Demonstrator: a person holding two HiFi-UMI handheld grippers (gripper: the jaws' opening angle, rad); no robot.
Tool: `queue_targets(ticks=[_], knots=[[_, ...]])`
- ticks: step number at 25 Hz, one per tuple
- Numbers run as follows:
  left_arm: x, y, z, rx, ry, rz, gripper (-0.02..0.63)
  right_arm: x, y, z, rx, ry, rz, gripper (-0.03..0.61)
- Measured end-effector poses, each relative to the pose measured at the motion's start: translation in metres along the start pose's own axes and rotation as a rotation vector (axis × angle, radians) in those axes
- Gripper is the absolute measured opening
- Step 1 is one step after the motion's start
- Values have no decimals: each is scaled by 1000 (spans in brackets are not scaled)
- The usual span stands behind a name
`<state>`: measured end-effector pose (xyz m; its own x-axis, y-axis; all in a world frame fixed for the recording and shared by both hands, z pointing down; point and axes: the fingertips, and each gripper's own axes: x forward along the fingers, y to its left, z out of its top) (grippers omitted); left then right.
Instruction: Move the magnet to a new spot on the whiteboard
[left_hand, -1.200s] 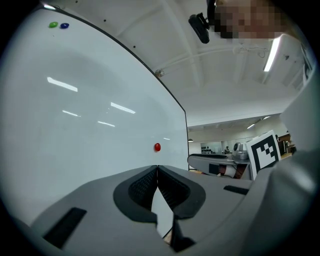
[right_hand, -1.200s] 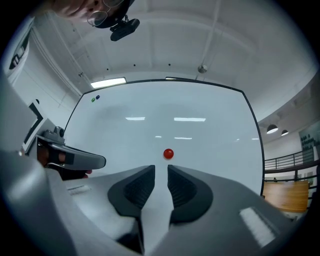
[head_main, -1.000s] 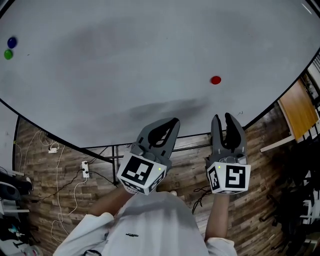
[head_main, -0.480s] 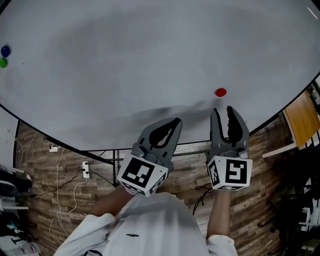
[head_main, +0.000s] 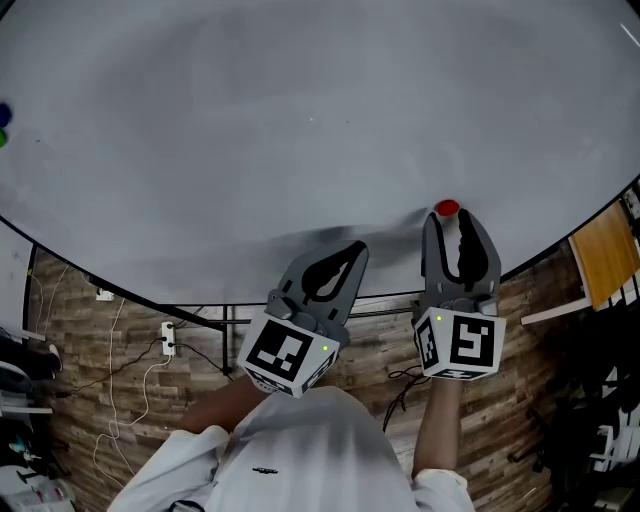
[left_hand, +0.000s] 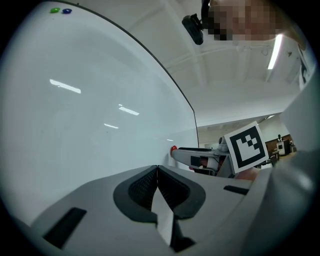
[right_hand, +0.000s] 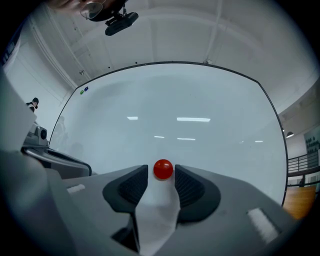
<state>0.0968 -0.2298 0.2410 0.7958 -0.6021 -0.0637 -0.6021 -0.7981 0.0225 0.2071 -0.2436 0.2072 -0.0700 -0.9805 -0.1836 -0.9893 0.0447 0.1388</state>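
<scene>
Change, right gripper: the right gripper (head_main: 452, 232) has closed in on the red magnet (head_main: 447, 209). A second ago the magnet lay well ahead of its tips; now it sits at their mouth. Its jaws have just been opening and stand wide apart.
Contact: in the right gripper view the magnet (right_hand: 163, 169) shows in the gap between the two tips. I see neither pad pressing on it.
Magnet position: stuck on the whiteboard (head_main: 300, 120), low on its right part, near the bottom edge.
Meaning for the task: I judge the approach all but finished and the grasp not yet made. The magnet has not left its spot.
Left gripper: the left gripper (head_main: 352, 250) has its jaws together with nothing between them, held beside the right one and short of the board.
Other items: a blue magnet (left_hand: 67, 10) and a green magnet (left_hand: 54, 10) sit at the far left of the board, well apart from the work.
Containers: none in view.
</scene>
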Motion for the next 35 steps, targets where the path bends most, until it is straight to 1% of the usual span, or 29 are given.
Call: queue_targets(ticks=[6,7,8,12,17,21,27,35], knots=[[0,6,-4,-4,0,20,6,6,0,1,-10,2,-12,160],[-1,6,-4,-2,1,21,6,6,-1,2,-15,2,-18,132],[-2,6,-4,-1,2,23,6,5,-2,2,-17,2,-24,123],[-4,5,-3,5,3,21,6,7,-4,0,-23,9,-38,124],[-12,3,-5,0,9,26,6,3,-5,0,38,26,-15,124],[-19,3,-7,-4,9,30,6,-1,1,-2,41,32,-10,126],[-26,2,-11,-7,17,25,6,-15,5,-3,42,27,-27,127],[-41,-10,-7,-6,12,3,6,-45,6,-6,65,41,-48,127]])
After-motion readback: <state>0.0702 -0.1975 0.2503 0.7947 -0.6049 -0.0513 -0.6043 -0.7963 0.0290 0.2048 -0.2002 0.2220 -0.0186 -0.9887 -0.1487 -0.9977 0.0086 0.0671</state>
